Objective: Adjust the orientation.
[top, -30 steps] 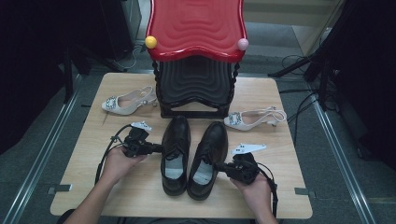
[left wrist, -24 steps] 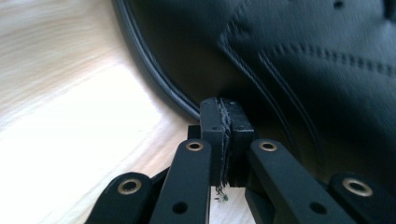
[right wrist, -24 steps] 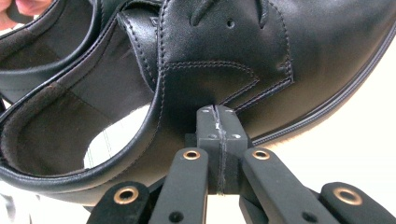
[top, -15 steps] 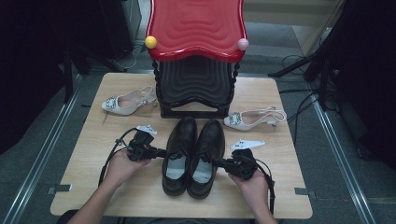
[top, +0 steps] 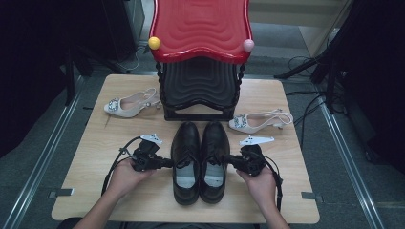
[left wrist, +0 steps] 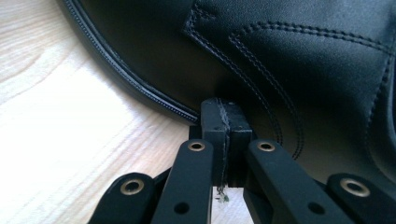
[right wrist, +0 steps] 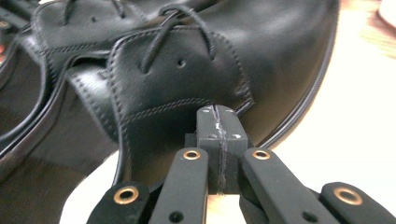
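**Closed grippers press a pair of black shoes from both sides**

At the far left of the high view, a beige slingback heel [top: 128, 103] lies on the wooden table [top: 95, 191], toe pointing toward the left edge. Below it, in the lower left of the frame, a hand holds the left gripper [top: 168, 163], whose tips meet the outer side of the left black shoe [top: 186, 162]. In the left gripper view its jaws are pressed together with nothing between them, and their tips touch the shoe's leather just above the welt.

In the centre, the two black lace-up shoes stand side by side, touching, toes toward the black stool base [top: 199, 90] under the red seat [top: 200, 26] at the top of the frame. A yellow ball [top: 154, 43] and a pink ball [top: 248, 45] sit at the seat's front corners.

Right of centre, the right black shoe [top: 214, 160] is met by the right gripper [top: 225, 157], held from the lower right. The right gripper view shows its jaws together and empty, tips against the shoe's side below the laces. A second beige heel [top: 260, 120] lies at the right, just beside that shoe's toe.
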`<action>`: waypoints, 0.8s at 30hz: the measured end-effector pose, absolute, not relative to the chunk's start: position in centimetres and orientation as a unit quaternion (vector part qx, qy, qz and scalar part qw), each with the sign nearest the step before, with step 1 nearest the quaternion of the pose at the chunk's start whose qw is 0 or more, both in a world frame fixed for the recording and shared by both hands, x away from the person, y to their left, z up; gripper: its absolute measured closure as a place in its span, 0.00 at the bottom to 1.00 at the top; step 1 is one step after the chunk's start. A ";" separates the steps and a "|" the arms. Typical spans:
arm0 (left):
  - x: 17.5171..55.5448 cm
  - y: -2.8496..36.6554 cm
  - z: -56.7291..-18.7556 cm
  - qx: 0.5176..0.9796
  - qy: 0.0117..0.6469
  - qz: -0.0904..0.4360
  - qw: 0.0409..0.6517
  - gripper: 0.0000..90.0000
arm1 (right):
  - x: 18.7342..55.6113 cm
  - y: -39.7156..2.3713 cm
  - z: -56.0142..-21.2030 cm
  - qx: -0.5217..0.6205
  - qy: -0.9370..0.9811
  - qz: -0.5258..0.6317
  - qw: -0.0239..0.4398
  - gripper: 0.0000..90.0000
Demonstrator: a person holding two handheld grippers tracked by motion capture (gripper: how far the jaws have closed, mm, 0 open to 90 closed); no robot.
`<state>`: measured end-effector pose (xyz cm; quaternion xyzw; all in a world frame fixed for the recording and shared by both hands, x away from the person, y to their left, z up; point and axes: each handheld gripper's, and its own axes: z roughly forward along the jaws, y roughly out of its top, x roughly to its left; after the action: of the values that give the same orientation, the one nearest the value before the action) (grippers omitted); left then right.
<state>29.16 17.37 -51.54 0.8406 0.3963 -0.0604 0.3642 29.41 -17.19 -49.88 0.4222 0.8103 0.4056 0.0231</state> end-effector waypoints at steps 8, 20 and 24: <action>27.9 16.7 -51.9 0.833 0.396 -0.070 0.379 1.00 | 30.5 -16.8 -49.5 0.416 0.821 0.386 0.060 1.00; 27.3 16.3 -51.4 0.849 0.374 -0.060 0.369 0.87 | 32.0 -18.4 -49.5 0.430 0.806 0.402 0.058 0.98; 27.7 17.6 -50.6 0.834 0.382 -0.052 0.395 0.75 | 31.9 -18.8 -49.1 0.428 0.803 0.413 0.053 0.94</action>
<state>27.68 17.61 -50.61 0.8337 0.3819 -0.0524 0.3953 31.89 -18.75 -49.15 0.4275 0.8025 0.4127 0.0533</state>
